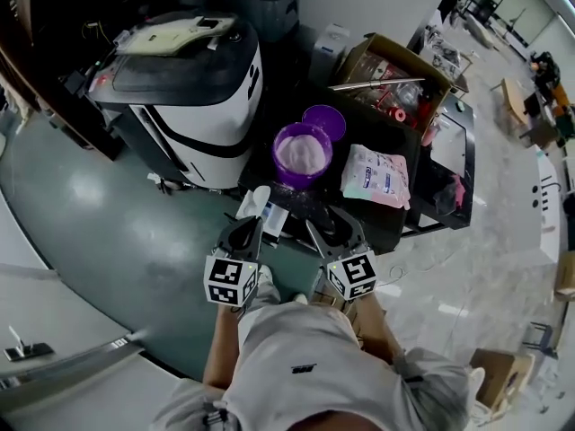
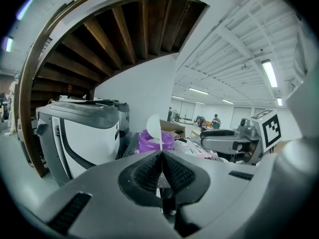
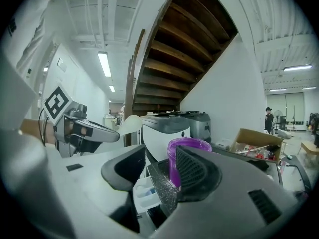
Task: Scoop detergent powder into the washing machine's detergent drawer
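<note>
Green floor [image 1: 108, 232] beneath a wooden stair [image 2: 124, 34]. Washing machine [image 1: 193, 88] left of the dark bench [image 1: 377, 224] bearing the purple powder tub [image 1: 303, 153]; white drawer [image 1: 274, 215] beside its near-left corner. Left gripper [image 1: 254, 225] pinches a spoon [image 2: 153, 126]; right gripper [image 1: 330, 225] gapes empty.

Your left gripper [image 1: 252, 230] is held out ahead of your waist, its jaws pressed together on the thin handle of a white spoon [image 2: 153, 127] with the bowl upward. Your right gripper [image 1: 330, 227] sits just beside it at the same level, jaws apart and gripping nothing. Both point forward. Your left forearm [image 1: 218, 353] and right forearm [image 1: 384, 326] run back, elbows apparently bent close to your sides
</note>
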`<state>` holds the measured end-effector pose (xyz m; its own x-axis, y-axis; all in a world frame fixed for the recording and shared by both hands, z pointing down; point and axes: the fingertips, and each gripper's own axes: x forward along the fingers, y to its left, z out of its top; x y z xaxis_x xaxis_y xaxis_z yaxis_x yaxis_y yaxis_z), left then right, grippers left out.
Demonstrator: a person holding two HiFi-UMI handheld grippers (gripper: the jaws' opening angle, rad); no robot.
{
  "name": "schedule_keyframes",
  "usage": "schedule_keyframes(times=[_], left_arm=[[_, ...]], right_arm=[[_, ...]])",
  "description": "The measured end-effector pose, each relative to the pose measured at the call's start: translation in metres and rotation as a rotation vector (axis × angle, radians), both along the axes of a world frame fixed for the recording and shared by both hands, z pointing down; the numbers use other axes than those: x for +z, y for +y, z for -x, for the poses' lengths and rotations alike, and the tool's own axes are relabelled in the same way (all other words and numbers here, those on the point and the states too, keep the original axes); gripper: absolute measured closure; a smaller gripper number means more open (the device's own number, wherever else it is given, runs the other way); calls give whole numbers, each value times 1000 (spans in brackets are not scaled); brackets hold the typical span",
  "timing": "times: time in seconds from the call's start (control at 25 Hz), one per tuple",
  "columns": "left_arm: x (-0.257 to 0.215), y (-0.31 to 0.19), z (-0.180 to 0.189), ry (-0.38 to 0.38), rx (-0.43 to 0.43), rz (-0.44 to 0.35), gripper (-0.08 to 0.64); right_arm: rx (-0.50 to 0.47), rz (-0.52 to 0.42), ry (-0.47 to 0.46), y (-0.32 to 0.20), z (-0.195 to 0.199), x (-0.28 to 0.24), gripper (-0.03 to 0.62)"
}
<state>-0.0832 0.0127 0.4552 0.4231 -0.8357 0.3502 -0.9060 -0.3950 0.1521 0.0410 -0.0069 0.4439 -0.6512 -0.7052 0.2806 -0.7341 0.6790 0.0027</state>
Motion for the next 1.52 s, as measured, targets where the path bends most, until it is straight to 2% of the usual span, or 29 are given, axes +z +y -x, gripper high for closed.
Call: schedule_keyframes(times=[0.44, 0.76, 1.0, 1.52], left_arm=[[8, -52, 15, 24, 140, 27, 544], [14, -88, 2, 12, 189, 67, 545], [18, -119, -15, -18, 179, 107, 543], [27, -173, -46, -95, 95, 217, 544]], right_arm=[[130, 15, 31, -38, 15, 6, 406], [191, 31, 35, -68, -3, 10, 405], [161, 38, 35, -101, -16, 18, 405], [59, 44, 8, -167, -44, 21, 406]])
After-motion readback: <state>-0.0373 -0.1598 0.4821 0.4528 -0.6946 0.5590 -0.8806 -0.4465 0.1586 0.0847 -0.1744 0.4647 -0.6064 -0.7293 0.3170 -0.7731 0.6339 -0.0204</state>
